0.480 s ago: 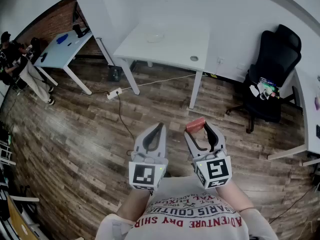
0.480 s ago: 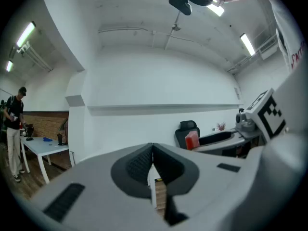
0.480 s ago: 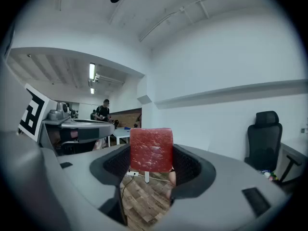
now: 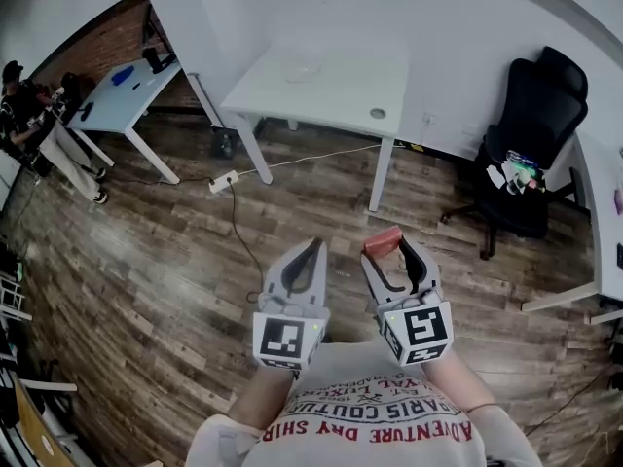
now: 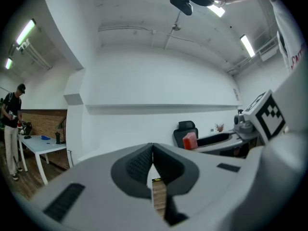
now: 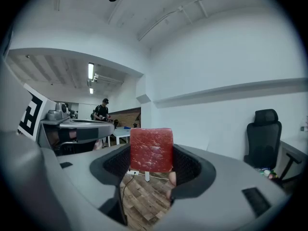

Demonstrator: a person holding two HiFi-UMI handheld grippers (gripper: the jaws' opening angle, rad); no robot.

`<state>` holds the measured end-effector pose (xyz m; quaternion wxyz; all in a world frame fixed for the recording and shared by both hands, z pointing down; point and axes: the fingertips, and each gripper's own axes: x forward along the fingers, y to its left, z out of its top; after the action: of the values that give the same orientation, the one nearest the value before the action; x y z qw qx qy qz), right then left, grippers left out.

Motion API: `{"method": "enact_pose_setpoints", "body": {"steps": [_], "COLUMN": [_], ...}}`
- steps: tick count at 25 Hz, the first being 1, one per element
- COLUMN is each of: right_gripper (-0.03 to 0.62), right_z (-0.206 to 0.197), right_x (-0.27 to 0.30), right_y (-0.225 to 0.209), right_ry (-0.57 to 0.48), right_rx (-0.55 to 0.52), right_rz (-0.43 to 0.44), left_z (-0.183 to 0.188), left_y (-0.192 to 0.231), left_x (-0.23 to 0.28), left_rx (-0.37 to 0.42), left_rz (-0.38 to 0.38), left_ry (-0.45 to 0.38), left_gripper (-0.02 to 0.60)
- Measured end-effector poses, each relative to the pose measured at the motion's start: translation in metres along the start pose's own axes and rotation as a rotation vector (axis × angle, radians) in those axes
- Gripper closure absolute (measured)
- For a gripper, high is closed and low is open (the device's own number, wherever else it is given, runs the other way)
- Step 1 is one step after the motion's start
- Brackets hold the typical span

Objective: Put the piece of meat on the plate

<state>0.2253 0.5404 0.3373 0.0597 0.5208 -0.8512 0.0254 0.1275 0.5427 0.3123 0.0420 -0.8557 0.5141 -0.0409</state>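
Observation:
A red slab of meat [image 6: 151,149] sits clamped between the pads of my right gripper [image 6: 152,158], which is shut on it and held about level over the wooden floor. In the head view the meat [image 4: 383,240] shows at the tips of that right gripper [image 4: 388,246], and it also appears as a red block [image 5: 190,140] in the left gripper view. My left gripper [image 4: 313,246] hangs beside it, to the left, with its jaws shut and nothing between them. A clear plate [image 4: 301,69] lies on the white table [image 4: 341,95] ahead.
A black office chair [image 4: 531,134] stands at the right, with a white desk edge [image 4: 596,212] beyond it. A second white table [image 4: 122,95] and a person [image 4: 39,129] are at the far left. A power strip and cable [image 4: 223,181] lie on the floor.

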Motion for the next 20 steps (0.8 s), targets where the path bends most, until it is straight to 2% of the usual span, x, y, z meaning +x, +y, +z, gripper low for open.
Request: {"method": "enact_pose_setpoints", "body": {"steps": [6,11,15,20], "right_gripper": [0.316,0.316,0.316,0.316], "right_z": [-0.009,-0.014,-0.01,0.002], "right_x": [0.007,0.035,0.073,0.142], "right_y": [-0.002,-0.001,0.0,0.006], "right_ry": [0.03,0.048,0.042,0.051], "right_rx": [0.006,-0.025,-0.017,0.004], "right_rz": [0.039,0.037,0.026,0.005], "left_z": [-0.012,-0.027,-0.028,-0.034], "left_y": [0.002,0.021,0.058,0.124], "left_x": [0.009,0.029,0.05,0.081], "left_rx": [-0.034,-0.076,-0.082,-0.091], "left_rz": [-0.007,-0.04,-0.051,-0.055], "left_ry": [0.017,0.04,0.025,0.025], "left_gripper": [0.574,0.574,0.574,0.574]}}
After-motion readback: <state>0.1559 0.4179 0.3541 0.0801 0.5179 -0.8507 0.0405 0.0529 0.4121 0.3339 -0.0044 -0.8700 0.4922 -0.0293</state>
